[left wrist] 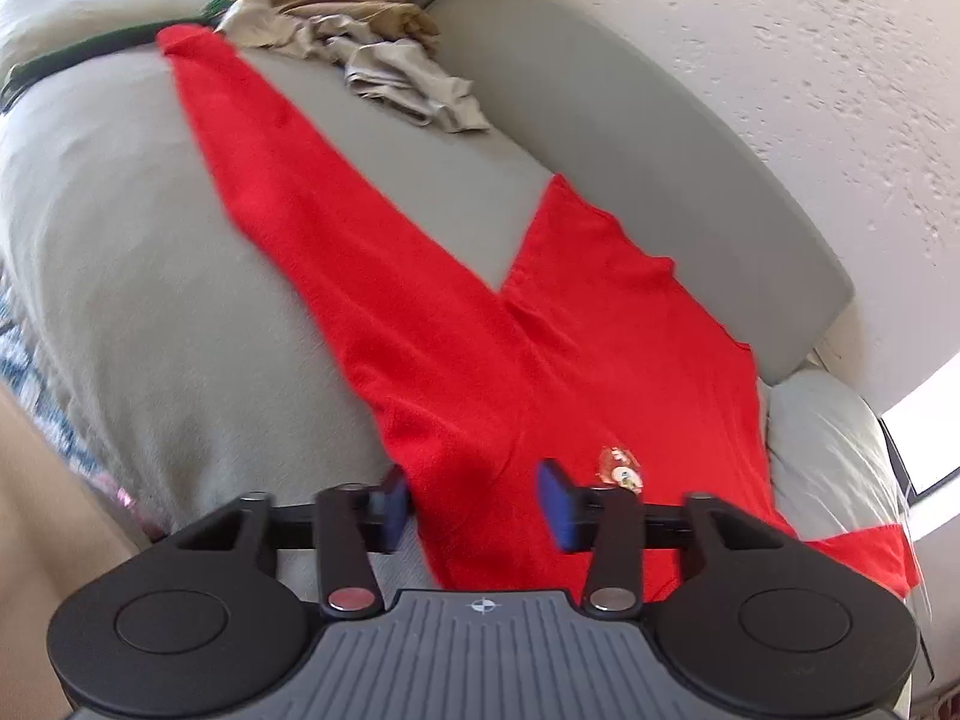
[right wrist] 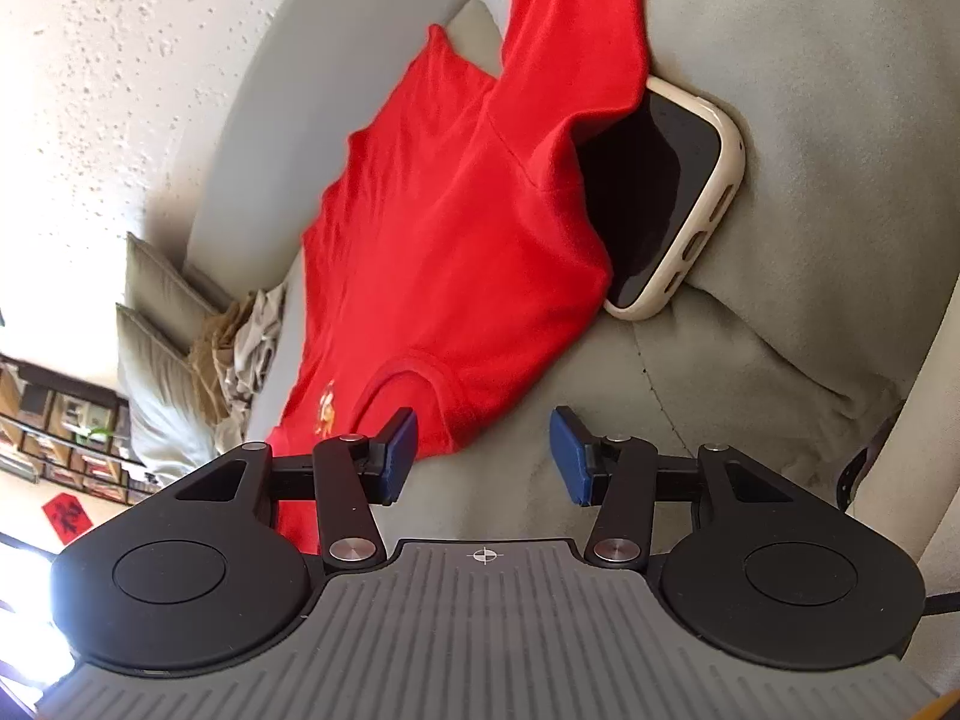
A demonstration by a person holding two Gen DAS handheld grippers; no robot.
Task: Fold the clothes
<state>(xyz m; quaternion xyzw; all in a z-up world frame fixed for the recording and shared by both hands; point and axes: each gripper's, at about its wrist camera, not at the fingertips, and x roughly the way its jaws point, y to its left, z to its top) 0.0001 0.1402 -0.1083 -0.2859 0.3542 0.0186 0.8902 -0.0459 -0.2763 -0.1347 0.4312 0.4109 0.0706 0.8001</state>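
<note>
We see a red shirt [left wrist: 480,324] spread over a grey sofa [left wrist: 150,276], one long sleeve running away toward a heap of beige clothes [left wrist: 384,60] near the backrest.

In the left wrist view our left tool [left wrist: 474,492] hovers at the near edge of the shirt with its blue pads apart, red cloth lying between them but not pinched; a small printed emblem [left wrist: 618,468] sits just beside the right-hand pad.

The right wrist view alone shows a phone in a cream case [right wrist: 666,198], its dark screen partly tucked under the shirt's sleeve on the cushion. It also shows the ribbed neckline [right wrist: 432,378], where our right tool [right wrist: 483,453] stands spread, its left pad [right wrist: 399,444] over the collar's edge and the other over bare cushion. Far off to that side is a shelf unit [right wrist: 54,432].
</note>
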